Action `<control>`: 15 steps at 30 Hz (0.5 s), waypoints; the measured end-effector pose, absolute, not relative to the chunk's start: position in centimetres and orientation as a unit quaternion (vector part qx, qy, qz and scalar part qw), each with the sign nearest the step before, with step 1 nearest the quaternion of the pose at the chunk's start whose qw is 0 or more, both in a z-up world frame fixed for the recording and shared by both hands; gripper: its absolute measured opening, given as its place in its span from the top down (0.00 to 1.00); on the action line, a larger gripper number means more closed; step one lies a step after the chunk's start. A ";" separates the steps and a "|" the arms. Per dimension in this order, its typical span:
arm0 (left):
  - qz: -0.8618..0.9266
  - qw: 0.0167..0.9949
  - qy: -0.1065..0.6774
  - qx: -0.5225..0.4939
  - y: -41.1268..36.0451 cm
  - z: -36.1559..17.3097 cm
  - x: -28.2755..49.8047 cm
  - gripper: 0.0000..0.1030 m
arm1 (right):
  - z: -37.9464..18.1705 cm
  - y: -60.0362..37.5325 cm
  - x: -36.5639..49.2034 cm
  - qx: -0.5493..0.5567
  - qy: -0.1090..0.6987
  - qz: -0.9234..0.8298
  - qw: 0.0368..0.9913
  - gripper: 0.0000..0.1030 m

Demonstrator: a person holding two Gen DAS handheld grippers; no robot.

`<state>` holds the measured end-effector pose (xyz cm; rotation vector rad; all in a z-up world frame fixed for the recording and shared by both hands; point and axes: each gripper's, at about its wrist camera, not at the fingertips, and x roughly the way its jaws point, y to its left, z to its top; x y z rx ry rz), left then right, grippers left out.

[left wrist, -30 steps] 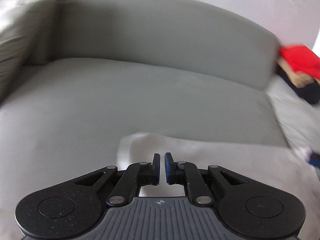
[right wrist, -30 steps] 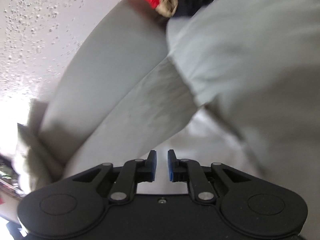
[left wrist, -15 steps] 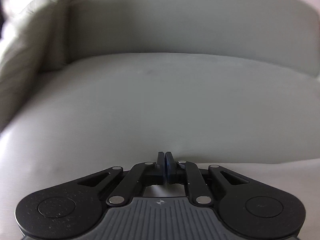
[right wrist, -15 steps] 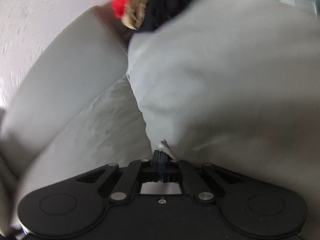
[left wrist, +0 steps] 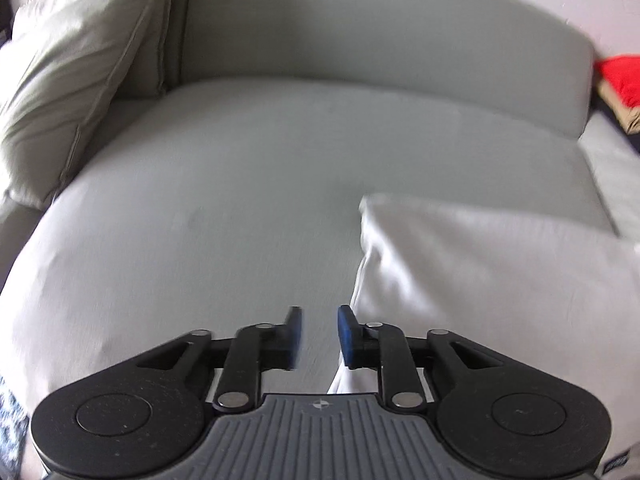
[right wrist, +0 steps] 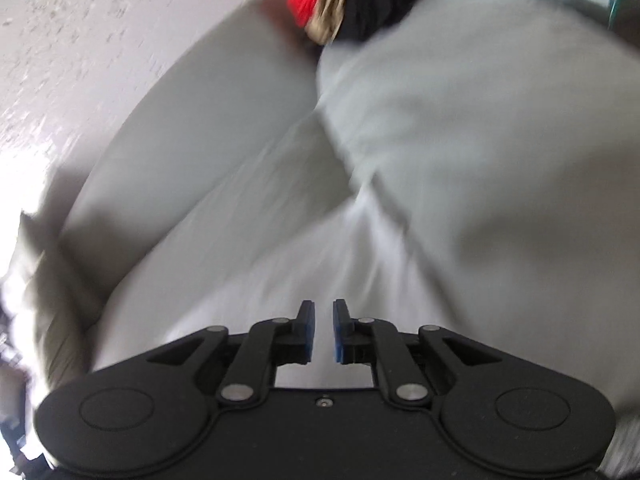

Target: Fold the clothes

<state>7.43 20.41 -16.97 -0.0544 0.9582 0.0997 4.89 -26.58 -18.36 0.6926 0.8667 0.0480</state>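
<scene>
Both the left gripper (left wrist: 318, 334) and right gripper (right wrist: 322, 330) have just parted, empty, beside the white garment (left wrist: 480, 280) on the sofa (left wrist: 240, 160), so the next fold probably needs a fresh edge grasp.

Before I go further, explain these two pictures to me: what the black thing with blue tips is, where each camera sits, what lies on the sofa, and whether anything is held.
There is no robot here. A person carries a hand-held claw in each hand, and each claw has a wide-angle camera looking forward along its two blue-tipped fingers. One picture is from the left claw, the other from the right claw.

Both look down on a grey sofa with a cushion at one end. A white garment lies on the seat. Farther off is a pile of red, tan and black clothes.

Both claws have just been opening. Their pads stand apart with nothing between them, so nothing is held.
</scene>
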 end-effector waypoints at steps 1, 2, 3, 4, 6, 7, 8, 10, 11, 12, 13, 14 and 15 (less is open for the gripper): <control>0.048 0.884 0.464 -0.035 20.6 -17.1 7.2 0.79 | -18.8 -26.1 4.3 0.329 0.420 0.031 0.845 0.90; 0.046 0.884 0.463 -0.042 20.8 -17.0 7.0 0.78 | -19.2 -25.7 3.9 0.329 0.427 0.033 0.842 0.90; 0.044 0.885 0.461 -0.046 20.9 -17.0 6.9 0.77 | -19.5 -25.4 3.5 0.331 0.431 0.034 0.839 0.90; 0.042 0.885 0.461 -0.050 21.2 -17.2 6.9 0.77 | -19.8 -25.2 3.2 0.334 0.435 0.033 0.836 0.90; 0.034 0.880 0.469 -0.062 21.9 -17.7 7.0 0.77 | -20.4 -24.8 2.8 0.335 0.442 0.031 0.831 0.90; 0.031 0.878 0.472 -0.069 22.2 -17.8 6.9 0.76 | -20.5 -24.6 2.6 0.332 0.442 0.031 0.833 0.90; 0.029 0.878 0.472 -0.077 22.4 -17.8 6.8 0.77 | -20.4 -24.5 2.4 0.328 0.440 0.031 0.835 0.90; 0.018 0.876 0.469 -0.106 23.1 -17.7 6.8 0.74 | -20.2 -24.3 2.3 0.320 0.443 0.032 0.837 0.90; 0.011 0.875 0.469 -0.122 23.4 -17.8 6.8 0.72 | -20.1 -24.3 2.4 0.319 0.445 0.032 0.836 0.90; 0.001 0.871 0.471 -0.139 23.6 -17.9 6.9 0.70 | -20.1 -24.4 2.5 0.317 0.448 0.032 0.836 0.90; -0.011 0.867 0.473 -0.158 23.9 -18.0 6.8 0.68 | -20.0 -24.4 2.6 0.315 0.449 0.032 0.836 0.90; -0.023 0.862 0.474 -0.177 24.3 -18.1 6.8 0.66 | -20.1 -24.3 2.7 0.315 0.449 0.032 0.836 0.90; -0.029 0.857 0.476 -0.195 24.6 -18.2 6.8 0.65 | -20.3 -24.3 2.8 0.315 0.449 0.032 0.835 0.90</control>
